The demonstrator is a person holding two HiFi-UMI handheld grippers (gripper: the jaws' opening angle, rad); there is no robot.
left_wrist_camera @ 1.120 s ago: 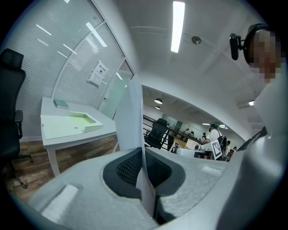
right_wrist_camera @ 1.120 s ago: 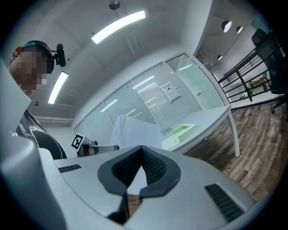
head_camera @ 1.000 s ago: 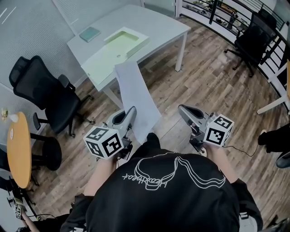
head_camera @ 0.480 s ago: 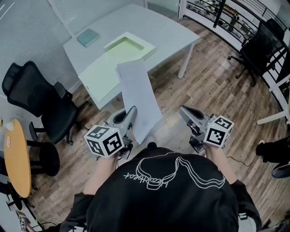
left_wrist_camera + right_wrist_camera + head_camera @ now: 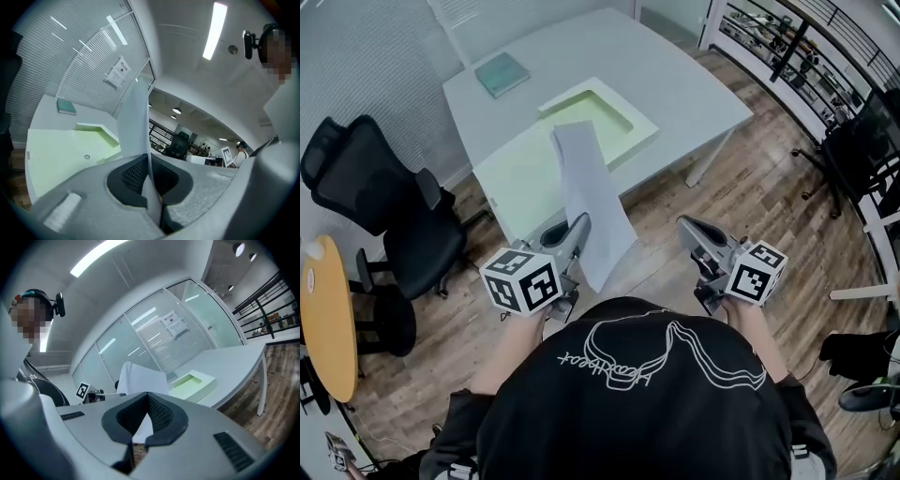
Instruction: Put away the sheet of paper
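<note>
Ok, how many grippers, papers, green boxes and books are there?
Grippers: 2 (left gripper, right gripper)
Paper: 1
Green box: 1
Book: 1
Total: 5

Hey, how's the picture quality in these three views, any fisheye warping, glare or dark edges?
Head view: evenly lit and sharp, no hard shadows on the table. Left gripper view: heavy fisheye inside a dark round border; the ceiling light glares white, and the blinds curve. Right gripper view: the same dark border, a curved railing, another bright ceiling strip.
</note>
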